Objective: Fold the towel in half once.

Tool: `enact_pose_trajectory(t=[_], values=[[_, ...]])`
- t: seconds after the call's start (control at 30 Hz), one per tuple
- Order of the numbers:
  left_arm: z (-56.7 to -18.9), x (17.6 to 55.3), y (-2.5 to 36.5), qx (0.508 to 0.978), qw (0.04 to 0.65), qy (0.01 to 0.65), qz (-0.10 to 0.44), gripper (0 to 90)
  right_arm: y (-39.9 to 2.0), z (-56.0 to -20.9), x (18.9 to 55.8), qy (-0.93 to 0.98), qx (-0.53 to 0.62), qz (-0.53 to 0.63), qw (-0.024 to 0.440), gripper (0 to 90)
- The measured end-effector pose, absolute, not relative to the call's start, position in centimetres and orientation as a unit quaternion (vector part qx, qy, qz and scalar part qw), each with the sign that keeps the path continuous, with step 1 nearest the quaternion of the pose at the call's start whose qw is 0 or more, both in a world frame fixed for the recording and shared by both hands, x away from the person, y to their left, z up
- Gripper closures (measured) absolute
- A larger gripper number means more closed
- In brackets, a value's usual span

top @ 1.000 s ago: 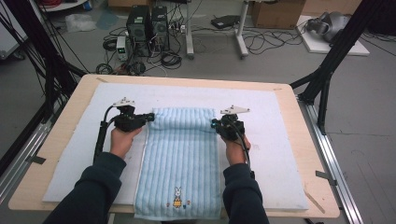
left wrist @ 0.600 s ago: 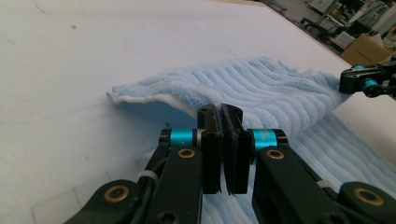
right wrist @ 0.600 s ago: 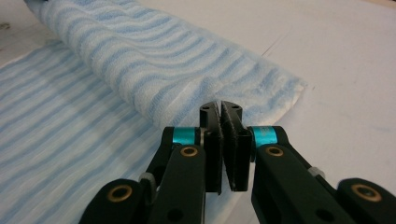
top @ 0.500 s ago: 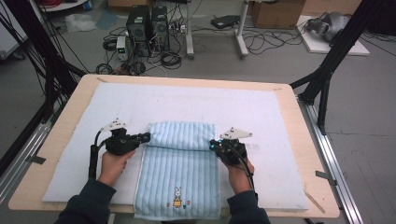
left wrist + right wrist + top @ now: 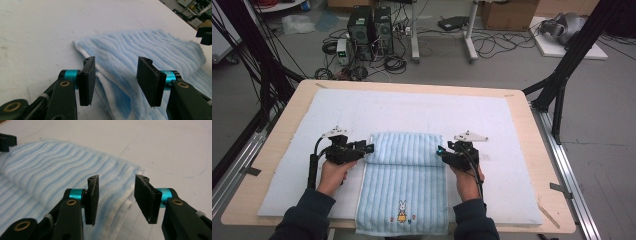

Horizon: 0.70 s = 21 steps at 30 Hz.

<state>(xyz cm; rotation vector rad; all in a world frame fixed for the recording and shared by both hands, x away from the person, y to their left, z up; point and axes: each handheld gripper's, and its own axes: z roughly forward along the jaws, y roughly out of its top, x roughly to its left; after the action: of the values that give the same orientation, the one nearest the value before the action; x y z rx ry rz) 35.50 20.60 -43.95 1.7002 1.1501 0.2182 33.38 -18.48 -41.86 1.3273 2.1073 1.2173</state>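
Observation:
A light blue striped towel (image 5: 404, 180) lies on the white mat (image 5: 412, 107), its far part folded over toward me. A rabbit motif (image 5: 402, 210) marks its near end. My left gripper (image 5: 368, 148) sits at the fold's left end and my right gripper (image 5: 440, 149) at its right end. Both have just been opening. In the left gripper view the left gripper (image 5: 115, 77) stands open over the towel's edge (image 5: 105, 75), pads apart from the cloth. In the right gripper view the right gripper (image 5: 116, 195) stands open over the towel's corner (image 5: 125, 172) the same way.
The mat covers a wooden table (image 5: 534, 165) with bare margins at both sides. Black frame struts (image 5: 562, 75) stand at the table's right and left. Computer cases (image 5: 369, 25) and cables lie on the floor beyond the far edge.
Both hands came toward me, drawing the towel's far edge over into a wider fold. Both grippers, shut on that edge before, have opened and let it go.

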Motion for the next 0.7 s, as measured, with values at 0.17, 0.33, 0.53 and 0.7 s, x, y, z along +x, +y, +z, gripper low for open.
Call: enact_pose_trajectory(t=[0.17,0.33,0.53,0.7], values=[[-43.7,38.2,20.2,0.713,0.49,0.493,0.091,55.6,-18.4,-42.0,36.0,0.744,0.5,0.409,0.17,53.9],[-44.6,40.0,19.1,0.718,0.458,0.515,0.093,50.7,-17.6,-42.9,38.6,0.759,0.511,0.371,0.158,53.4],[-45.1,40.1,18.4,0.76,0.428,0.474,0.126,71.7,-16.0,-43.8,40.0,0.792,0.494,0.319,0.165,68.6],[-44.4,39.9,19.0,0.748,0.456,0.475,0.088,87.4,-15.7,-43.5,39.6,0.8,0.474,0.333,0.157,85.4]])
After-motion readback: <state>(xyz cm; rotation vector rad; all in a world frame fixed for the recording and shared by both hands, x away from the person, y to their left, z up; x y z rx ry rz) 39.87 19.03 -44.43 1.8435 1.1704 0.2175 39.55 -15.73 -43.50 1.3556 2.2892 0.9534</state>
